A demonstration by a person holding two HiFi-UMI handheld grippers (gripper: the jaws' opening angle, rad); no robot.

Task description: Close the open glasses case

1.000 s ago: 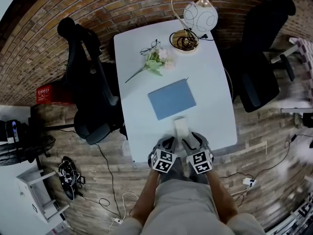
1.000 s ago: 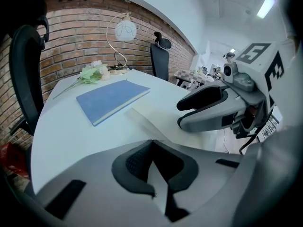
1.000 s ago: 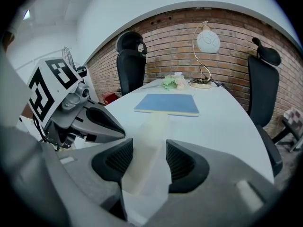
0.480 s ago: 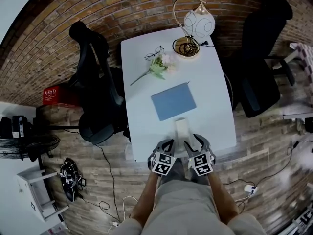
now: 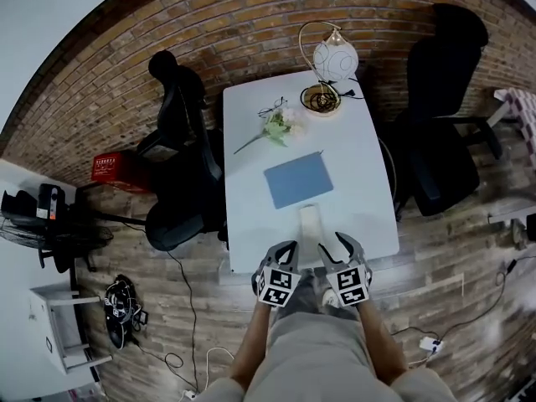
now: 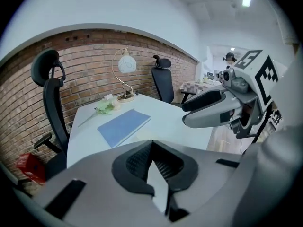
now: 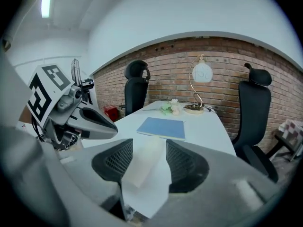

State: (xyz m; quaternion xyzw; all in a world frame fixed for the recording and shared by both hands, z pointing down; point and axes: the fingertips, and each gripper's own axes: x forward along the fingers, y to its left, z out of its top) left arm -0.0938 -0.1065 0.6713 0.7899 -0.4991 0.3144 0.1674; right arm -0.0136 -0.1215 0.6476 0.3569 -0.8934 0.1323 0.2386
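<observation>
A white glasses case [image 5: 310, 224] lies lengthwise near the front edge of the white table [image 5: 360, 187]; I cannot tell whether its lid is up or down. In the right gripper view the case [image 7: 144, 162] shows through the gap of my right gripper [image 7: 149, 148], which is open and empty, short of it. My left gripper [image 6: 151, 143] has its pad tips together with nothing held. In the head view the left gripper [image 5: 285, 248] and right gripper [image 5: 342, 243] hover side by side at the table's front edge, just behind the case.
A blue notebook [image 5: 299, 179] lies mid-table beyond the case. Further back are a flower sprig [image 5: 279, 124], a pair of glasses [image 5: 270, 107] and a gold lamp with a white globe [image 5: 331, 59]. Black office chairs [image 5: 180, 170] [image 5: 440, 115] flank the table.
The head view has pulled back, so the table looks smaller and farther. Both grippers sit slightly further back from the case. The case has not moved.
</observation>
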